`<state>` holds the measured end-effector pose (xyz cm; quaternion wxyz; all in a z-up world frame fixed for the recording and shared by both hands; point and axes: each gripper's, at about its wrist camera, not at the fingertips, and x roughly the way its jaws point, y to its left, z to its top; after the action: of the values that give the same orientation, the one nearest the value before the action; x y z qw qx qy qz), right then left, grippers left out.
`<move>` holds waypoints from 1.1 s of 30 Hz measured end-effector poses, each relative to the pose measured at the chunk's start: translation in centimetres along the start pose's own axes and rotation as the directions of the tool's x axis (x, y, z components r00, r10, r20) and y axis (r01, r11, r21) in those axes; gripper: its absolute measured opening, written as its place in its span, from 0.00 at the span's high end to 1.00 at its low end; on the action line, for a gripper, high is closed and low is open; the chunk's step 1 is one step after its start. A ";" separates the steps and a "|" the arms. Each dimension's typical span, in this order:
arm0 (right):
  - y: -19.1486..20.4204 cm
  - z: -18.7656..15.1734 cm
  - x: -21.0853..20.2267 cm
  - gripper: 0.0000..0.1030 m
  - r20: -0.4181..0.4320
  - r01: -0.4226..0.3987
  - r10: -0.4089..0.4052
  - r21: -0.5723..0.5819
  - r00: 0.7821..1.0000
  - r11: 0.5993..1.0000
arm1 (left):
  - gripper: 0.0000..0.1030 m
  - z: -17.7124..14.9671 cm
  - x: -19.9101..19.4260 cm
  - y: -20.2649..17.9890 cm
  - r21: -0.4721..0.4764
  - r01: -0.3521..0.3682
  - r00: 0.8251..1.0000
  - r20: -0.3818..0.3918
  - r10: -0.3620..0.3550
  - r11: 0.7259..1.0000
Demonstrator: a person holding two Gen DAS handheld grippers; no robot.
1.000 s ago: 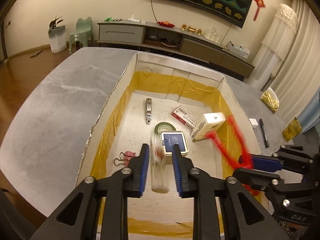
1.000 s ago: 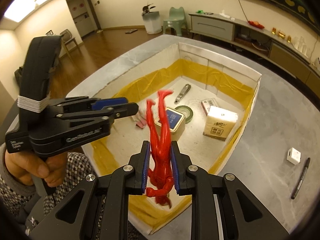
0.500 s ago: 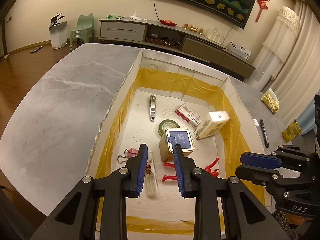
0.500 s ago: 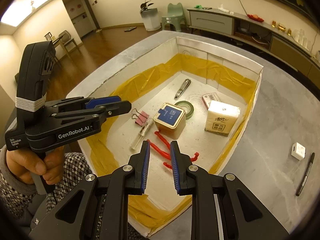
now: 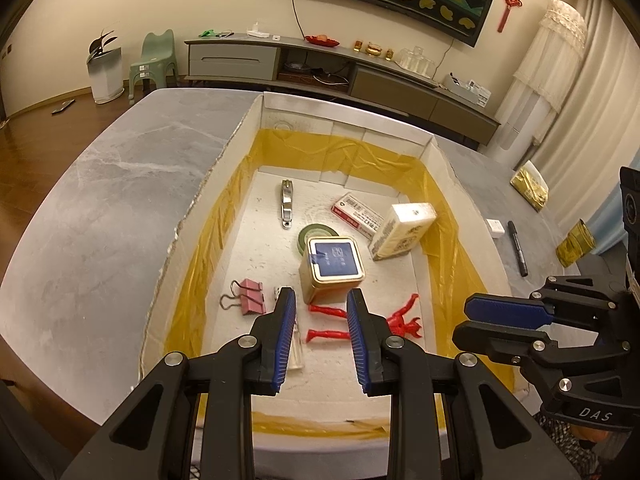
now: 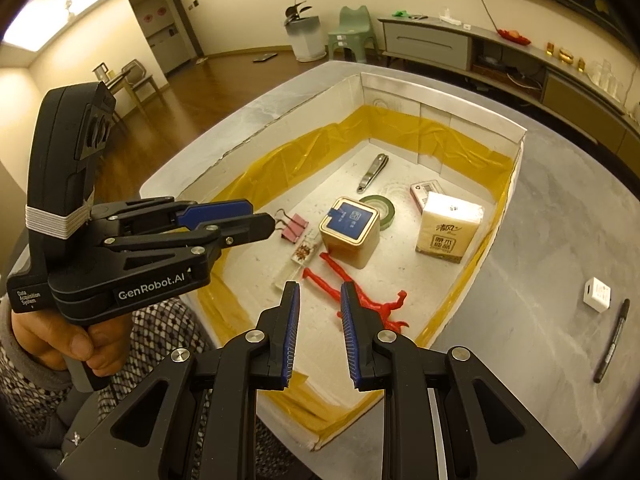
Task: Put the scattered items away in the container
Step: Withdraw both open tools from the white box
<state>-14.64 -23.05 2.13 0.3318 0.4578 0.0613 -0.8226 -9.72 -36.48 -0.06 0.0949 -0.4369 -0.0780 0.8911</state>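
Left wrist view: left hand-held gripper [image 5: 320,336], jaws apart and empty, above the foam box [image 5: 248,128] containing tin [image 5: 334,270], red figure [image 5: 360,322], binder clip [image 5: 246,302].

Right wrist view: right hand-held gripper [image 6: 318,334] likewise parted; marker [image 6: 612,346] lies on the surface [image 6: 560,240] outside.

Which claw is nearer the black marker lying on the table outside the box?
Right. The right claw hovers over the box's near edge on the black marker side; the left claw is farther off, across the box.
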 end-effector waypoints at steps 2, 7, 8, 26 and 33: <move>0.1 -0.2 -0.2 0.76 0.002 -0.003 0.003 0.000 1.000 1.000 | 0.73 -0.2 -0.1 -0.2 0.001 0.002 1.000 -0.003 -0.002 1.000; 0.3 -0.6 -1.0 0.75 0.012 -0.012 0.012 0.002 1.000 1.000 | 0.73 -0.5 -0.7 -0.9 0.011 0.003 1.000 -0.005 -0.003 1.000; 0.4 -0.7 -1.2 0.75 0.015 -0.015 0.015 0.001 1.000 1.000 | 0.73 -0.6 -0.8 -1.0 0.013 0.003 1.000 -0.004 -0.003 1.000; -1.0 -2.9 -5.1 0.74 0.071 -0.062 0.059 0.035 0.996 0.997 | 0.70 -1.1 -3.3 -4.8 0.063 -0.002 1.000 -0.002 0.002 0.998; -2.4 -4.1 -7.0 0.72 0.105 -0.086 0.079 0.066 0.991 0.994 | 0.70 -1.2 -4.4 -7.6 0.104 0.004 1.000 0.001 -0.004 0.995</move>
<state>-10.61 -16.07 4.84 0.3521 0.4286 -0.0037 -0.8321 -5.40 -30.08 4.29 0.1192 -0.4306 -0.0323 0.8940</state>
